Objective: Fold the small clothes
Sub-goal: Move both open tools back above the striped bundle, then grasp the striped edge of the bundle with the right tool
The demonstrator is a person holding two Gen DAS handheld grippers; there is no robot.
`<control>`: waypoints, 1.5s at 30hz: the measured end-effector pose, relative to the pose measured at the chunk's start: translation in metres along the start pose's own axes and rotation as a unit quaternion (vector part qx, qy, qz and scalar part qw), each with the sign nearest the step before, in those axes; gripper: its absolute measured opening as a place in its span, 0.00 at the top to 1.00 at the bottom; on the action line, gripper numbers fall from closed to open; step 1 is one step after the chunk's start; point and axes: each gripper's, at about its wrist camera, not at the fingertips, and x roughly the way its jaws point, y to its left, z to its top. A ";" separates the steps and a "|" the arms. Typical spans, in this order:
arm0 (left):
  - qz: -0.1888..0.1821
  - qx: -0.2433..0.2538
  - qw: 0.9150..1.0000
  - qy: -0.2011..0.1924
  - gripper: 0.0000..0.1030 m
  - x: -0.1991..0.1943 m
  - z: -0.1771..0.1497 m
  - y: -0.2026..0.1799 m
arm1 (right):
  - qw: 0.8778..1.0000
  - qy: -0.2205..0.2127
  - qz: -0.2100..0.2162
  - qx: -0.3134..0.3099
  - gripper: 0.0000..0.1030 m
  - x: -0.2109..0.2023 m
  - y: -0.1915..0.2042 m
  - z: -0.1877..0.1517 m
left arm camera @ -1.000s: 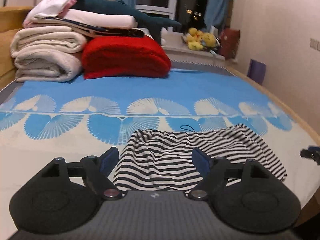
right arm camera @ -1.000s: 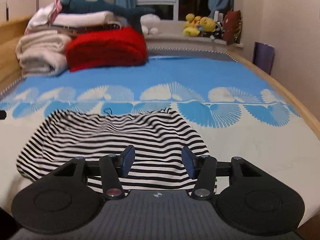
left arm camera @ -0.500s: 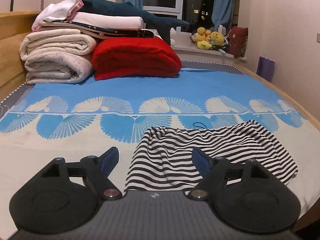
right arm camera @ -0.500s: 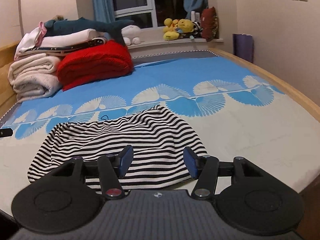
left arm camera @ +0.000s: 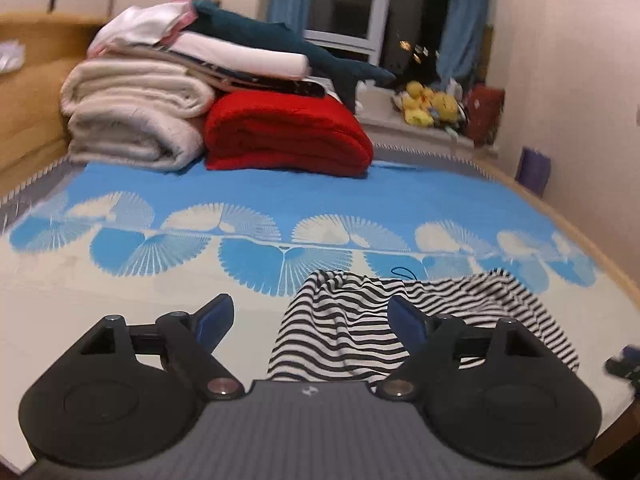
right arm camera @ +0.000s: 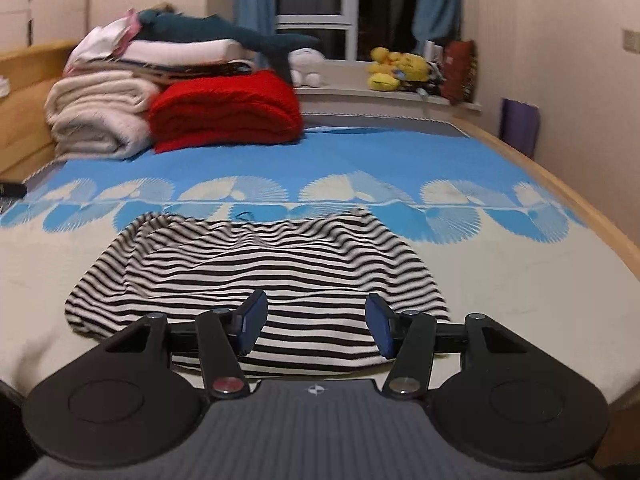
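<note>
Striped garment (right arm camera: 260,276), black and white, lies spread and rumpled on the near, cream part of the bedspread (right arm camera: 500,280), its far edge reaching the band of blue fan shapes. The right gripper (right arm camera: 316,324) hovers above the garment's near hem with its blue-padded fingers (right arm camera: 252,320) spread wide and nothing between them; whether the tips touch the cloth cannot be told. The left gripper (left arm camera: 310,320) is likewise spread and empty, positioned at the garment's left end: its right finger (left arm camera: 406,322) overlaps the stripes (left arm camera: 344,328) in the view, while its left finger stands over bare bedspread (left arm camera: 120,288). A small dark cord loop (left arm camera: 404,272) shows at the garment's far edge. Beyond, the blue part of the bedspread runs to the head of the bed, where a folded red blanket (right arm camera: 228,108) lies beside rolled cream blankets (right arm camera: 96,116). Folded white linen (right arm camera: 180,50) is stacked above these, with a dark teal plush shark (right arm camera: 224,34) on top. Yellow plush toys (right arm camera: 390,66) sit on the window ledge, flanked by blue curtains (right arm camera: 438,0). A purple object (right arm camera: 520,126) stands against the right wall.
</note>
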 end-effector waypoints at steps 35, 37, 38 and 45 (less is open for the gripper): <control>0.107 -0.110 0.981 0.119 0.15 0.071 -0.006 0.089 | 0.880 0.042 0.273 -0.387 0.68 0.113 0.275 -0.014; 0.104 -0.115 0.980 0.124 0.15 0.074 -0.005 0.091 | 0.862 0.038 0.272 -0.426 0.61 0.122 0.286 -0.023; 0.102 -0.116 0.980 0.127 0.15 0.076 -0.006 0.092 | 0.857 0.037 0.271 -0.437 0.61 0.127 0.289 -0.027; 0.092 -0.111 0.979 0.146 0.15 0.089 -0.007 0.091 | 0.835 0.050 0.260 -0.483 0.58 0.157 0.312 -0.055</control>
